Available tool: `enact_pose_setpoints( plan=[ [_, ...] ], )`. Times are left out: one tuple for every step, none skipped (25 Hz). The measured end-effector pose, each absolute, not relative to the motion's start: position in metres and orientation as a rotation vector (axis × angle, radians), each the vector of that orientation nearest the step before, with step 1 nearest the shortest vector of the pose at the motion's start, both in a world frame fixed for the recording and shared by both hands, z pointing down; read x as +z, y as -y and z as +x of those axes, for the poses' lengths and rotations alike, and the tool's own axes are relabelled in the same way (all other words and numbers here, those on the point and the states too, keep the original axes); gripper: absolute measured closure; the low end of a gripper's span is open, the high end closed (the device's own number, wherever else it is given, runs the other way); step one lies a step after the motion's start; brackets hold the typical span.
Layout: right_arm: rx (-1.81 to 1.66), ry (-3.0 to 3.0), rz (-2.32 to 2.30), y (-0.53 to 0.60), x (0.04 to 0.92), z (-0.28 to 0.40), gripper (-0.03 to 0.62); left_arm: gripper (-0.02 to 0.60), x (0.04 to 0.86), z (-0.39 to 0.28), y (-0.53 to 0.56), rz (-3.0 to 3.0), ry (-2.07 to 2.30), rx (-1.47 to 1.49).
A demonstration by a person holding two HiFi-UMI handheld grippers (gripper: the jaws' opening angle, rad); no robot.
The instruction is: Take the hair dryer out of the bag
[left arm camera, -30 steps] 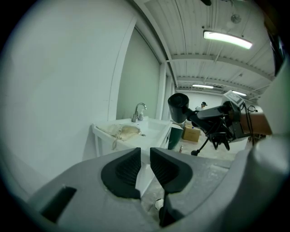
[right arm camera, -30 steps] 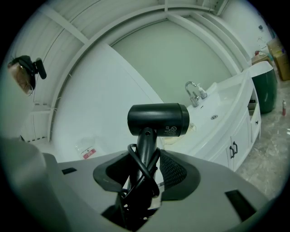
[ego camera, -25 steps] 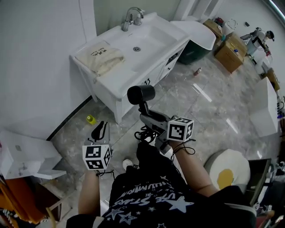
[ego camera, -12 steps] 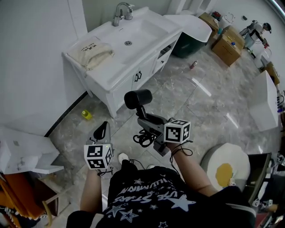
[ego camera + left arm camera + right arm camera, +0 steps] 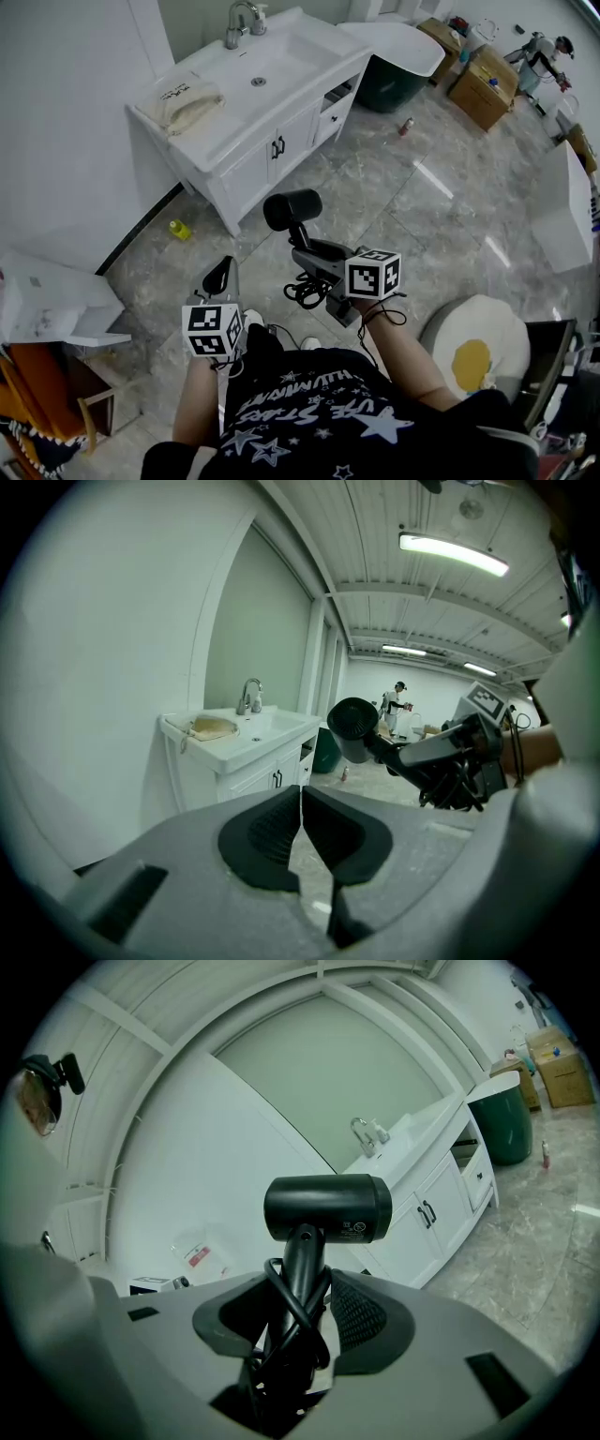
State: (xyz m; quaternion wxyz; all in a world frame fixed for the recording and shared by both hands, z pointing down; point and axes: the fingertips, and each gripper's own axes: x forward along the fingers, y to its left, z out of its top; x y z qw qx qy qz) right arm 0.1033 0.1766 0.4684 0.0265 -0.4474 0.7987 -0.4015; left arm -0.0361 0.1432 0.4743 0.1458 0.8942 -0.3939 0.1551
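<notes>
- The marble floor [image 5: 412, 216] fills most of the head view. The person stands on it well apart from the furniture, so a dropped load would land on stone
- The white table [image 5: 281, 89] with the sink sits at the upper left of the frame. On its left end lies the cream bag [image 5: 178, 97], slumped and flat-looking, and I judge it empty
- The hair dryer [image 5: 292, 210] is at the centre of the frame, out of the bag and in the air, barrel up and handle down. The take-out looks as good as done, with only a resting place left to settle
- The right hand-held gripper [image 5: 305, 251] is clamped on the dryer's handle, its jaws partly apart around it and a loop of flex. Hold that squeeze steady and keep the barrel upright, since the weight sits above the grip
- The left hand-held gripper [image 5: 217, 274], lower left of centre, has its jaws together on nothing, so it is free to steady the load
- The black cord [image 5: 302, 292] hangs in loops under the right jaws. Gather it before lowering so it cannot snag
</notes>
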Motion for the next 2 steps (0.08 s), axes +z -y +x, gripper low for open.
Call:
enact_pose_setpoints(
  plan=[
    [-1.237, -2.472, -1.381, -0.1833, 0.4679, 0.1069, 0.404, 0.555, 0.4744, -0.033, -0.1505, 2.573, 1.136, 0.448],
    [-1.234, -2.476, -1.379, -0.1899, 0.4674, 0.1105, 0.404, 0.555, 0.4746, -0.0298, -0.1577, 2.572, 1.139, 0.449]
  ],
)
